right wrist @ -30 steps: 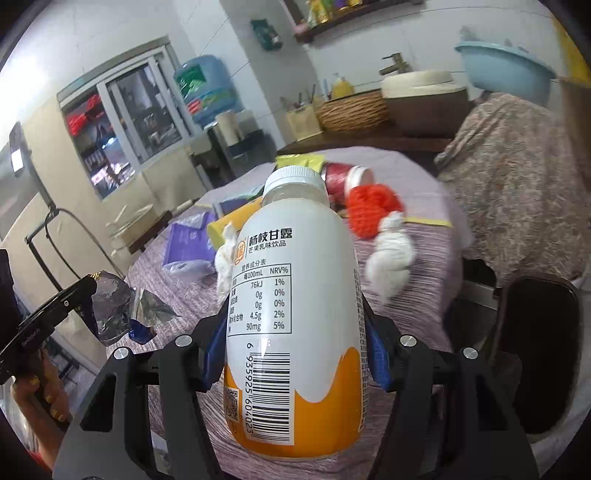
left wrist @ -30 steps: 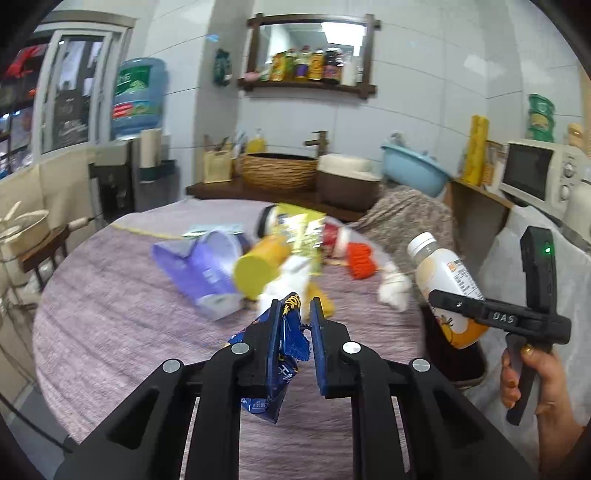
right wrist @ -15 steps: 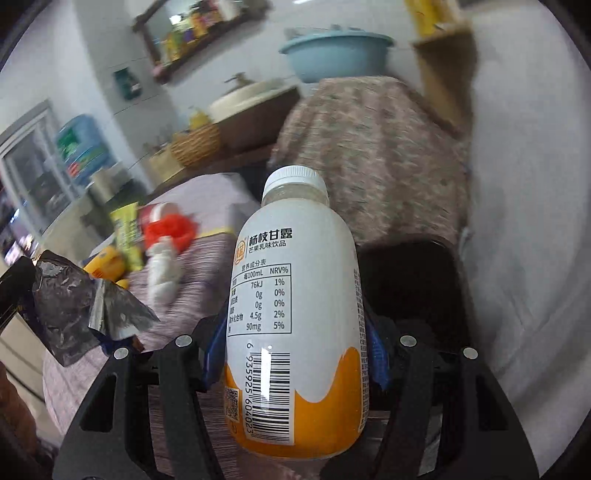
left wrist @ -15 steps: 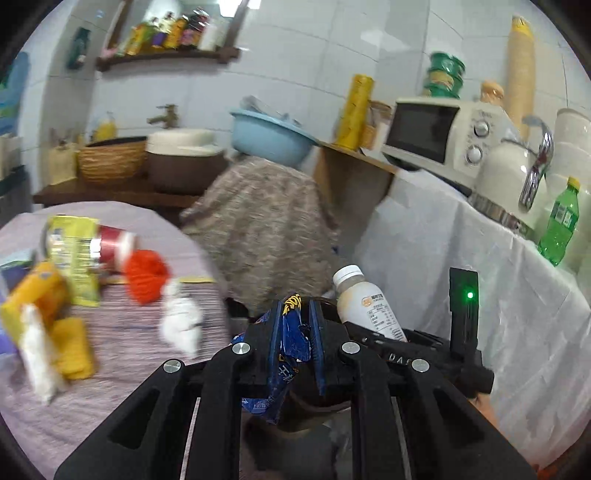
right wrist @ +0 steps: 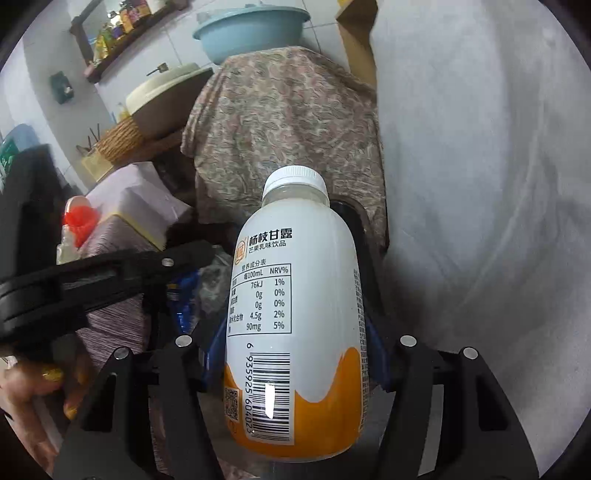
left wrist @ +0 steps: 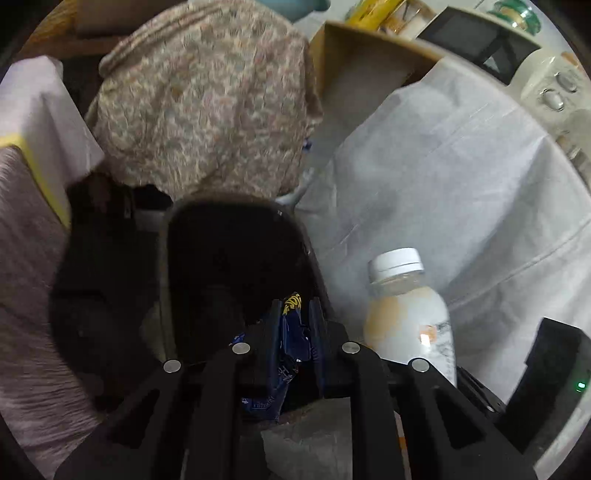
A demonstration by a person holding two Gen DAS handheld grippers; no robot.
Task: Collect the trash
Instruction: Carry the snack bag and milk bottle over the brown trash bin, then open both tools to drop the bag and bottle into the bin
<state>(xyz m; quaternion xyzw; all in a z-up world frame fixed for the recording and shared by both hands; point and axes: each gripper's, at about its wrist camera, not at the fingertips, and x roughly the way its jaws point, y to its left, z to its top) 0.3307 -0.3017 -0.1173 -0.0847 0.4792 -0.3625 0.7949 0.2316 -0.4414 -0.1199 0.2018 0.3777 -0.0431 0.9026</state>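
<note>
Crumpled, the blue wrapper [left wrist: 291, 343] shows yellow print.

A crumpled blue snack wrapper [left wrist: 290, 350] and a capped white-and-orange drink bottle [right wrist: 295, 314] hang above the black bin [left wrist: 236, 258].

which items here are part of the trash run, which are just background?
Job items:
- blue snack wrapper, pinched in the left gripper
- drink bottle, clamped in the right gripper
- black bin, open below both

Just lying about:
- floral cloth
- white cover sheet
- blue basin
- wicker basket
</note>
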